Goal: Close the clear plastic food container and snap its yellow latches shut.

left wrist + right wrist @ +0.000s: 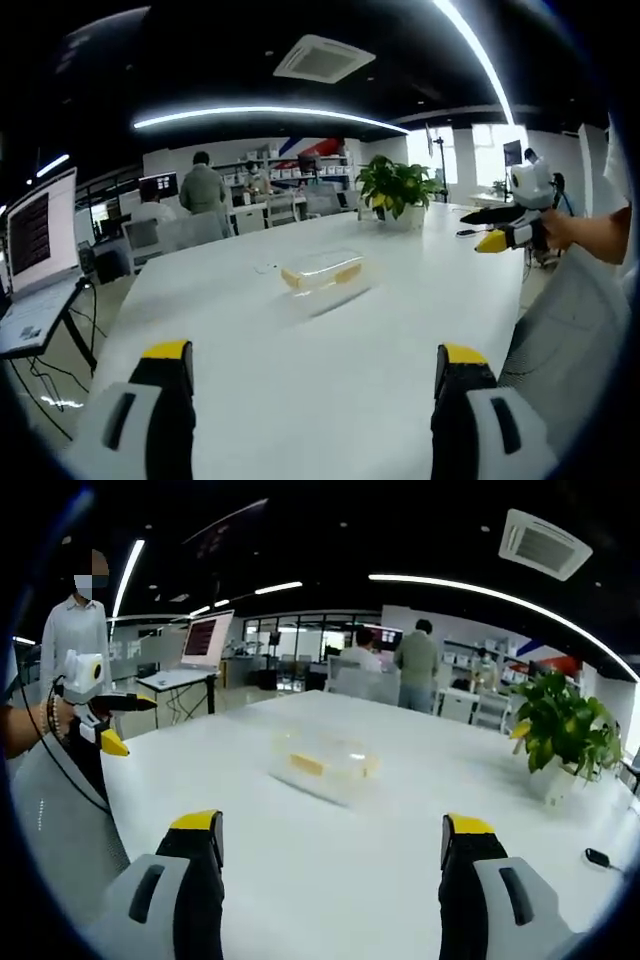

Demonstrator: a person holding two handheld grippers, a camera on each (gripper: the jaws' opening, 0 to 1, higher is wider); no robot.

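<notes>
The clear plastic food container point(322, 272) sits out on the white table point(300, 400), just above the middle of your left gripper view, with its yellow latches point(291, 279) catching the light along the near edge. In your right gripper view the container point(327, 759) lies just left of centre, again well beyond the jaw tips. Whether the lid is seated is too blurred to tell.

Your left gripper point(315, 365) rises from the bottom of its frame, jaws spread wide, nothing between them, yellow tips over bare tabletop. Your right gripper point(330, 835) is the same: jaws apart, empty, short of the container.

At the right edge of the left gripper view, your right gripper point(510, 232) comes in, held by a hand point(560, 230). At the left edge of the right gripper view, the left gripper point(95, 715) hangs over the table corner.

Further out: a potted plant point(398, 188) upper right of centre, a laptop point(40, 260) on a stand far left, people point(205, 188) standing at the desks behind.
</notes>
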